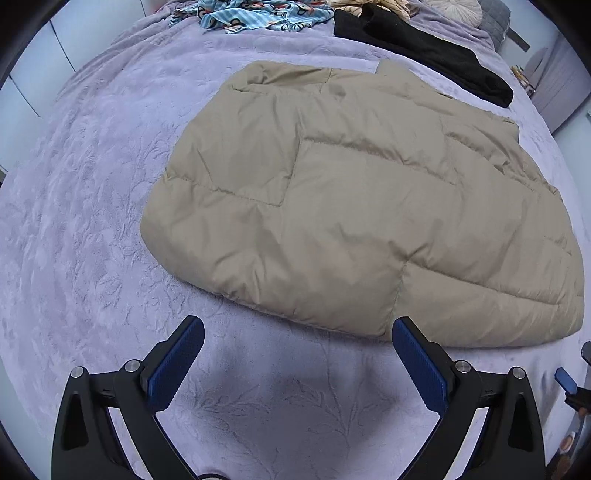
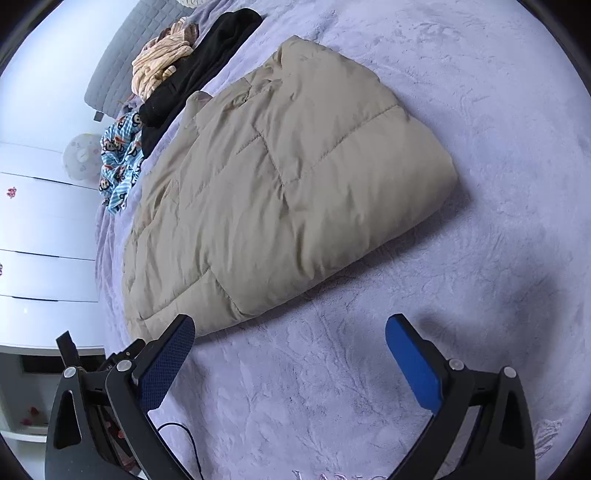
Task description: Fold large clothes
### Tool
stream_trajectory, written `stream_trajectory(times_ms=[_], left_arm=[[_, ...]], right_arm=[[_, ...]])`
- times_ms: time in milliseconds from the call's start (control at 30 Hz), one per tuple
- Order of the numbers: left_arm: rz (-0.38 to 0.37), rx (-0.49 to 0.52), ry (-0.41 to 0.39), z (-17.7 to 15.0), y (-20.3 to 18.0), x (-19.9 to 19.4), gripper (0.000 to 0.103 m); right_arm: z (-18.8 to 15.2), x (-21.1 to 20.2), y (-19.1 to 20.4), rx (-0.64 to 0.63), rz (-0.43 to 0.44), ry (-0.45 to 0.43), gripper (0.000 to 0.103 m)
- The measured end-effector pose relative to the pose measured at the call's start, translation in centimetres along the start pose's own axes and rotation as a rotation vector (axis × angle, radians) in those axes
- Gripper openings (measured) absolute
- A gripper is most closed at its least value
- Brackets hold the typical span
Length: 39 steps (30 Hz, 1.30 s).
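Tan puffer jacket (image 1: pixel 351 206) lying folded into a thick bundle on the lilac bedspread (image 1: pixel 92 221), left gripper (image 1: pixel 297 328) and right gripper (image 2: pixel 290 326) both wide open and empty just short of it, probably 1 more fold or tidy-up left.

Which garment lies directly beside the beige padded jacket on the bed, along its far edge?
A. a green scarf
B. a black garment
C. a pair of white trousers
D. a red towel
B: the black garment stretches along the far edge of the beige padded jacket on the lilac bed cover; the blue patterned cloth lies farther off.
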<state>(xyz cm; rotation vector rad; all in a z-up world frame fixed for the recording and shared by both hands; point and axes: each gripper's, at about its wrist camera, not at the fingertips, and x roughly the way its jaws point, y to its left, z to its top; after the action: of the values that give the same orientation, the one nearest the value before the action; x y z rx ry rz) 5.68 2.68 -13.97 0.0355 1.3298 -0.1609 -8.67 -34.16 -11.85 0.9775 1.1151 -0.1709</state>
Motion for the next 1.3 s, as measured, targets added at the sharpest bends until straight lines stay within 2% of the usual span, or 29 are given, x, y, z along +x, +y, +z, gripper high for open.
stream_trajectory(times_ms=[133,200,333,467,633,933,1000,1100,1200,1300], left_arm=[[-0.038,-0.001,0.032,-0.4,1.1,1.1,0.102],[-0.083,-0.010,0.038,-0.4,1.9,1.4,0.102],[-0.183,-0.092,0.016,-0.4,4.4,1.4,0.102],[-0.271,-0.176,0.019,0.1,7.0,2.5,0.102],[-0.357,-0.253,0.006,0.6,9.0,3.7,0.102],[-0.509,-0.398,0.033,3.3,10.2,7.6,0.102],[-0.537,-0.437,0.023,4.1,10.6,8.2,0.102],[-0.563,-0.484,-0.003,5.3,10.7,8.8,0.102],[-0.554,-0.496,-0.004,6.5,10.5,9.7,0.102],[-0.521,-0.481,-0.002,6.9,10.3,10.2,0.102]], right_arm=[[-1.4,1.2,-0.7,0.069,0.034,0.005,0.103],[-2.4,2.0,-1.1,0.110,0.058,0.024,0.103],[-3.4,2.6,-1.7,0.167,0.079,-0.001,0.103],[-3.2,2.9,-2.8,0.244,0.144,-0.048,0.103],[-1.7,4.2,-4.2,0.326,0.193,-0.088,0.103],[2.7,6.0,-3.7,0.362,0.244,-0.138,0.103],[3.7,6.3,-3.3,0.364,0.291,-0.143,0.103],[4.8,6.5,-2.9,0.376,0.383,-0.169,0.103],[5.0,6.9,-3.1,0.395,0.479,-0.193,0.103],[5.1,7.5,-3.3,0.399,0.492,-0.189,0.103]])
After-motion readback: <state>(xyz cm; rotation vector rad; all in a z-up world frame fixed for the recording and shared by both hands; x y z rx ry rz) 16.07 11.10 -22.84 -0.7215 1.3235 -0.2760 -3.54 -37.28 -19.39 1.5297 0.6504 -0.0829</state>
